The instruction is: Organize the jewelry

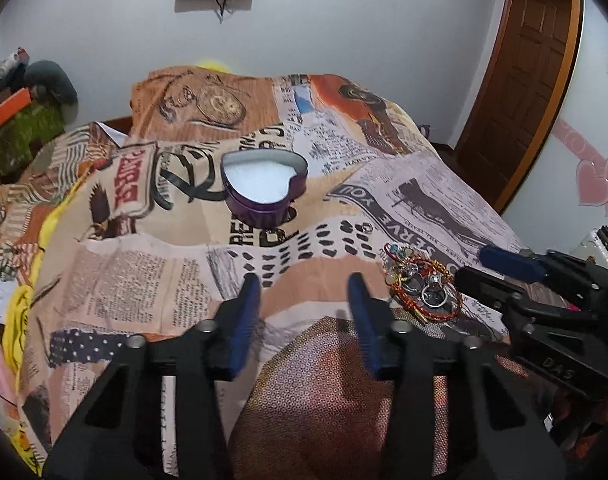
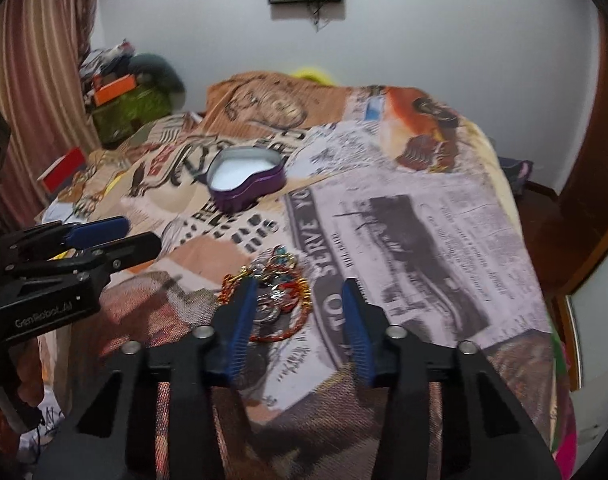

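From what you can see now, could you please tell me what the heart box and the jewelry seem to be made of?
Heart box: probably thin metal, a tin. Glossy purple wall, bare silvery rim, white lining inside, perhaps foam or fabric.
Jewelry: a mixed pile. Shiny silver rings look metal; the red-and-gold bangle looks like wound thread or beads, too small to tell. The coloured stones could be glass or plastic.

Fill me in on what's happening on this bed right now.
A person holds two blue-fingered grippers over a newspaper-print bedspread. The right gripper, open, is poised over a tangled pile of red-beaded bracelets and silver rings. The left gripper hangs open and empty beside it. The open purple heart-shaped tin holds no jewelry.
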The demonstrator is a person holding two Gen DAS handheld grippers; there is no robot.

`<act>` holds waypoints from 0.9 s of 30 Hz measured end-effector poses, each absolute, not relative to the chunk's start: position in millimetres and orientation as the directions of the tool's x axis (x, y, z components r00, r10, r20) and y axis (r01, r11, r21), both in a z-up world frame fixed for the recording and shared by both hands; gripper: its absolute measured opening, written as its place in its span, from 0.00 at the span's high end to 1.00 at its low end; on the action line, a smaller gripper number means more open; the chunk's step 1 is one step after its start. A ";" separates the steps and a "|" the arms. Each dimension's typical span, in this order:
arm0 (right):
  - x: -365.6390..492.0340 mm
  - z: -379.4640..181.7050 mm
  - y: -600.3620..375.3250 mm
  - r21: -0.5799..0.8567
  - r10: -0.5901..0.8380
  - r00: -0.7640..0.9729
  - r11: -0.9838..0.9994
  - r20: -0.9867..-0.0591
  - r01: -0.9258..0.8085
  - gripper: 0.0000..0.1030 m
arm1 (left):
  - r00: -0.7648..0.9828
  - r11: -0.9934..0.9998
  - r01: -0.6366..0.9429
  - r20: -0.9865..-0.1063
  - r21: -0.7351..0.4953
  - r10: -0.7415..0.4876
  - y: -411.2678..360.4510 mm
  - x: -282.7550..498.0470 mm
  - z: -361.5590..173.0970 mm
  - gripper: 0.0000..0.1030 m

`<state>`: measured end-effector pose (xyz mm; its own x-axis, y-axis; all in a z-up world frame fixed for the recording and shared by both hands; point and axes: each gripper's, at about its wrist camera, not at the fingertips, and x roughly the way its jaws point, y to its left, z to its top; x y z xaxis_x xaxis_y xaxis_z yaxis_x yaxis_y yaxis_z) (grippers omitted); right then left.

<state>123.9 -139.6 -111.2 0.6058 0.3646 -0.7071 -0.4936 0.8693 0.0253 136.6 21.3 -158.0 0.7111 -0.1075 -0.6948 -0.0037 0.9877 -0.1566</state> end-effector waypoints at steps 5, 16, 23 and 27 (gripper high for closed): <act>130.3 -115.9 -133.4 0.061 0.399 0.561 0.849 -0.726 -0.525 0.73 | 0.704 0.986 0.019 -0.699 -0.163 -0.129 16.4 139.4 -162.0 0.63; 147.3 -126.1 -119.8 0.056 0.390 0.504 0.829 -0.770 -0.556 0.81 | 0.701 0.986 0.048 -0.698 -0.162 -0.149 12.3 141.8 -164.0 0.63; 147.7 -128.4 -127.2 0.083 0.398 0.497 0.836 -0.771 -0.542 0.87 | 0.698 0.980 0.070 -0.693 -0.187 -0.182 10.9 144.5 -159.2 0.63; 145.2 -121.6 -132.2 0.097 0.413 0.515 0.841 -0.751 -0.532 0.87 | 0.700 0.972 0.098 -0.680 -0.213 -0.220 6.2 148.3 -151.9 0.63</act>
<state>145.2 -132.2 -121.6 0.5149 0.4127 -0.7514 -0.5321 0.8411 0.0973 148.3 6.2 -151.9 0.6998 -0.2201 -0.6796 0.0985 0.9720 -0.2134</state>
